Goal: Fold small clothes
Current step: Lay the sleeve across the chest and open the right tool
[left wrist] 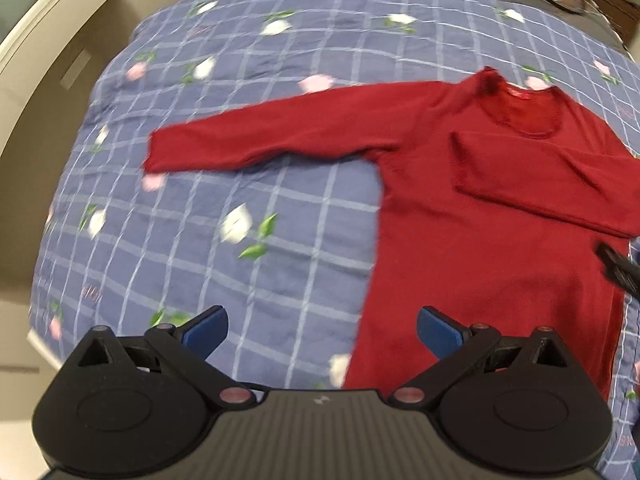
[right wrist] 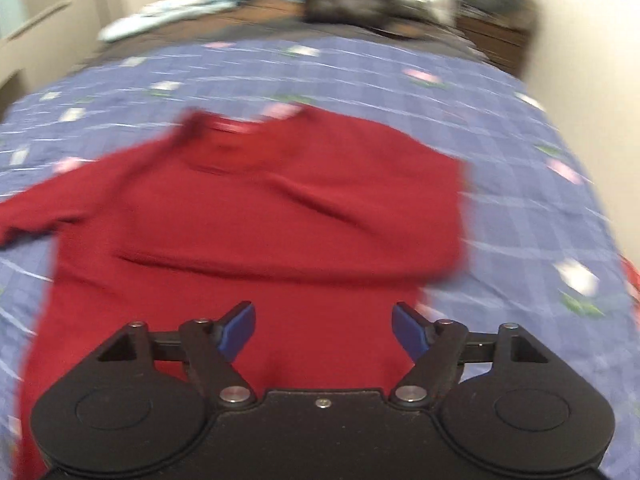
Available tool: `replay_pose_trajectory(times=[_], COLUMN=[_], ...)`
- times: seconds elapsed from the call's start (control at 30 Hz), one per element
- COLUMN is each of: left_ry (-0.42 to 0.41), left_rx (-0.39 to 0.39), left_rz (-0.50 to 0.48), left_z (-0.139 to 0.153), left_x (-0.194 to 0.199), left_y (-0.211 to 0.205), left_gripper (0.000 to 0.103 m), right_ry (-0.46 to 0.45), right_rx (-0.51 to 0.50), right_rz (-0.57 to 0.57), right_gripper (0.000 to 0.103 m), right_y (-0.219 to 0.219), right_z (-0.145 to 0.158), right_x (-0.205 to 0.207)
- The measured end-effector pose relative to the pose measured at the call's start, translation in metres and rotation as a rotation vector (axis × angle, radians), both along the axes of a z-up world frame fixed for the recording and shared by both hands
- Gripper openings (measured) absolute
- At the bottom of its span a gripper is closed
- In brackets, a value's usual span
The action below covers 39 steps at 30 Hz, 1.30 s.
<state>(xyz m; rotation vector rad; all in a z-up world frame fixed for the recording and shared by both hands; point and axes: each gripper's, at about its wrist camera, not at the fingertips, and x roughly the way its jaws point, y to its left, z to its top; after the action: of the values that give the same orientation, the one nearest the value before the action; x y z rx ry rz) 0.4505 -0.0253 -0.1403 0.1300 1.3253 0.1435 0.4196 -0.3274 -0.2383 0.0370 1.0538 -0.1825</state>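
Hovering left claw wide open, right claw likewise, red sweater untouched

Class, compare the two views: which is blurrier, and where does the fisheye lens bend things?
Right wrist view: heavy motion blur smears the red sweater and quilt; the right gripper stays sharp. Left wrist view: milder blur, grid lines still readable but bowed outward towards the edges; the left gripper is crisp.

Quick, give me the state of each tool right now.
Left tool: open, holding nothing, above the quilt beside the sweater.
Right tool: open, holding nothing, over the sweater.
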Motion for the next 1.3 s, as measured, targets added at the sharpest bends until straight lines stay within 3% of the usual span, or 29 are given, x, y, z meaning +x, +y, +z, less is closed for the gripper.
replay_pose_trajectory(times=[0.1,0.2,0.33,0.5,0.6,0.77,0.87,0.93,1.0,1.03,1.13,1.2,1.3], left_ry=[-0.023,-0.04,-0.053,-0.021,-0.005,0.032,0.038,0.047,0.052,0.053,0.054,0.052,0.062], left_rx=[0.014,0.027,0.075,0.127,0.146,0.168,0.164,0.161,0.162,0.164,0.169,0.164,0.163], left_rz=[-0.024,-0.032,-0.019,0.027,0.051,0.08,0.097,0.114,0.124,0.122,0.114,0.113,0.111], left_z=[-0.023,-0.048,-0.087,-0.137,-0.154,-0.167,-0.169,-0.171,-0.172,-0.173,-0.174,-0.177,-0.18], left_x=[0.026,0.055,0.094,0.136,0.148,0.154,0.154,0.156,0.157,0.158,0.158,0.157,0.159], left_y=[-0.028,-0.055,-0.084,-0.11,-0.117,-0.119,-0.118,-0.118,-0.118,-0.119,-0.12,-0.12,-0.118], left_gripper=[0.103,0.103,0.103,0.103,0.103,0.103,0.103,0.103,0.103,0.103,0.103,0.103,0.103], right_ry=[0.042,0.038,0.037,0.014,-0.002,-0.041,-0.028,-0.025,-0.01,-0.012,-0.024,-0.017,0.022], right_rx=[-0.065,-0.134,-0.247,-0.345,-0.415,-0.488,-0.453,-0.401,-0.283,-0.18,0.317,0.514,0.566], right_rz=[-0.065,-0.045,0.102,0.338,0.479,0.651,0.68,0.637,0.483,0.352,-0.247,-0.493,-0.612], right_gripper=[0.078,0.074,0.056,0.05,0.048,0.034,0.013,0.007,0.006,0.006,0.005,0.005,0.005], right_y=[-0.046,-0.076,-0.095,-0.1,-0.092,-0.087,-0.089,-0.094,-0.105,-0.115,-0.173,-0.19,-0.192], right_z=[-0.006,-0.016,-0.037,-0.063,-0.073,-0.078,-0.077,-0.072,-0.061,-0.053,-0.033,-0.045,-0.068], right_x=[-0.018,-0.024,-0.018,-0.001,0.016,0.025,0.031,0.036,0.044,0.048,0.043,0.03,0.025])
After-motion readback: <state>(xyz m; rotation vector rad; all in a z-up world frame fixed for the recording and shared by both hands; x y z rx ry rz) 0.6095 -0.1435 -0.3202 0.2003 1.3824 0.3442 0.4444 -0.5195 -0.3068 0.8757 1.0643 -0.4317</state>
